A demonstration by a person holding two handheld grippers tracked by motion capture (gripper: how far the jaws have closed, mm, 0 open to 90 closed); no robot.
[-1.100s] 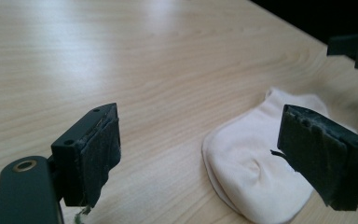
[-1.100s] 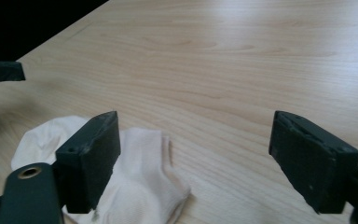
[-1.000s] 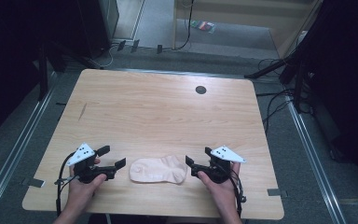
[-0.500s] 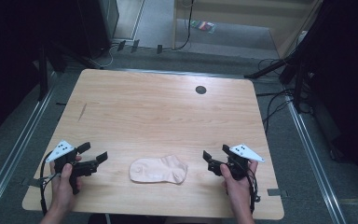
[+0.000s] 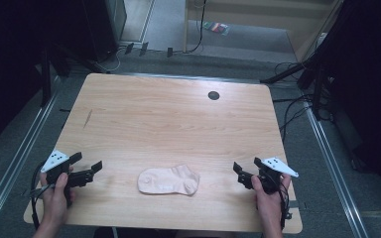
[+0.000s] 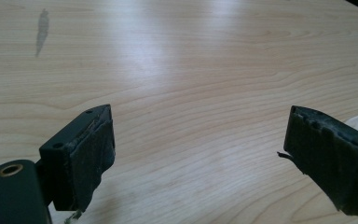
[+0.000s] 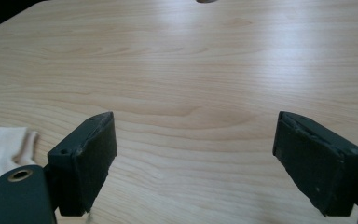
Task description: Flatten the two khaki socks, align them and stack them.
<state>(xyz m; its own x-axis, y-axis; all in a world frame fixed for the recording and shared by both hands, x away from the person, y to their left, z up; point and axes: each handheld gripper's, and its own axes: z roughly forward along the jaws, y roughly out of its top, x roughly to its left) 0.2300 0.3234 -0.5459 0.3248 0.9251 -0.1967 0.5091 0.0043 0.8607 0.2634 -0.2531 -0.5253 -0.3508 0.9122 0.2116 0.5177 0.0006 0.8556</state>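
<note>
Pale wood grain covers the table (image 5: 173,119), which stands on a grey floor with dark equipment and cables around it. Near its front edge lies a cream sock (image 5: 169,181), folded over on itself and resting flat. Both grippers have drawn outward from where they flanked the sock a second ago: the left gripper (image 5: 87,171) now sits well to the left of it near the table's left edge, and the right gripper (image 5: 242,174) well to the right. Each stands with its jaws spread wide and nothing between them, as the two gripper views show over bare wood. That retreat suggests the fold is finished and the sock has been let go. A sliver of white cloth edges into the right of the left gripper view, and the sock's end shows at the left of the right gripper view. How neatly the layers line up is hard to judge from above, and the person's forearms are cut off at the bottom edge.
</note>
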